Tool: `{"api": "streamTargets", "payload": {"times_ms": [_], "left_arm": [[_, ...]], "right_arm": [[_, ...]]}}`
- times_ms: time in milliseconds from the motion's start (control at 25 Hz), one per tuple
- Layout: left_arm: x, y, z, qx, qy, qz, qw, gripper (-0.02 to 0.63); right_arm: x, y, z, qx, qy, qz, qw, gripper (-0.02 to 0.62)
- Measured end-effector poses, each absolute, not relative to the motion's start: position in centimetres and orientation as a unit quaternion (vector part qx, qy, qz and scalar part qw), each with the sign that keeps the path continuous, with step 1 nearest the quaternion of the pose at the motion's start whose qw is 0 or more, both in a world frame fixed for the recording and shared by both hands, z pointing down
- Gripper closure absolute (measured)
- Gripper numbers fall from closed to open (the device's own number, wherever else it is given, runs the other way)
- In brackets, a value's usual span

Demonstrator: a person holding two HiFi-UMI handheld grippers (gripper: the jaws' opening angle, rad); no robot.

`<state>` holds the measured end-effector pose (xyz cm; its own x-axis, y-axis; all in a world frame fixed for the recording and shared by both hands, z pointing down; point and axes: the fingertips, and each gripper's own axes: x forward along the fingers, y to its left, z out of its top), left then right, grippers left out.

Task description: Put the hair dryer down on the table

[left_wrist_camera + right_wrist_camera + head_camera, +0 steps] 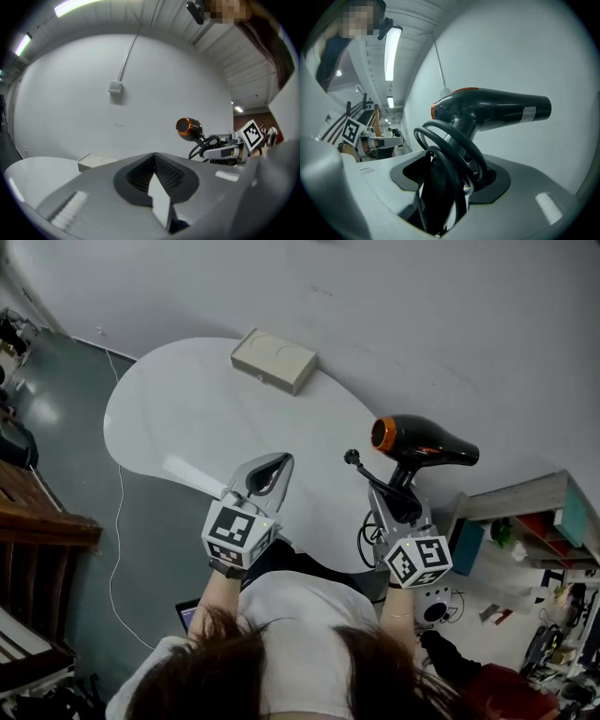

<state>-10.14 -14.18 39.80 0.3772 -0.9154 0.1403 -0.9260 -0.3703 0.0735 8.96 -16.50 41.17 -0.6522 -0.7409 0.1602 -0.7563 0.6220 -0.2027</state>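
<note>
A black hair dryer (424,442) with an orange ring at its back end is held up in the air by its handle, over the right edge of the white rounded table (187,418). My right gripper (399,499) is shut on that handle, and the coiled black cord (454,150) is bunched between the jaws too. In the right gripper view the hair dryer (497,110) lies level, with its nozzle to the right. My left gripper (265,476) hovers over the table's near edge, jaws shut on nothing. From the left gripper view the hair dryer (188,127) shows at the right.
A flat beige box (274,359) lies at the table's far edge by the white wall. A wooden bench (37,521) stands at the left, with a thin cable (120,549) on the floor. At the right is a shelf (534,512) with clutter.
</note>
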Motion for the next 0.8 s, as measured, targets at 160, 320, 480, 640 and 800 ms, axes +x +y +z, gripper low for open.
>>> {"api": "streamTargets", "payload": {"times_ms": [160, 320, 480, 640, 800], "left_arm": [[-8.0, -16.6, 40.0, 0.844, -0.530, 0.041, 0.073, 0.549], [-6.0, -18.6, 40.0, 0.862, -0.500, 0.046, 0.069, 0.549], [-4.3, -20.1, 39.7, 0.880, -0.467, 0.050, 0.063, 0.549], [-3.5, -21.2, 39.9, 0.893, -0.441, 0.054, 0.067, 0.549], [-3.0, -22.0, 40.4, 0.901, -0.423, 0.053, 0.076, 0.549]], "right_arm": [[10.6, -17.4, 41.4, 0.436, -0.890, 0.128, 0.034, 0.348], [12.1, -17.9, 41.5, 0.461, -0.878, 0.127, 0.033, 0.348], [13.1, -18.2, 41.8, 0.488, -0.862, 0.132, 0.030, 0.348], [13.2, -18.3, 42.2, 0.510, -0.848, 0.140, 0.035, 0.348], [13.2, -18.4, 42.5, 0.522, -0.840, 0.143, 0.040, 0.348]]}}
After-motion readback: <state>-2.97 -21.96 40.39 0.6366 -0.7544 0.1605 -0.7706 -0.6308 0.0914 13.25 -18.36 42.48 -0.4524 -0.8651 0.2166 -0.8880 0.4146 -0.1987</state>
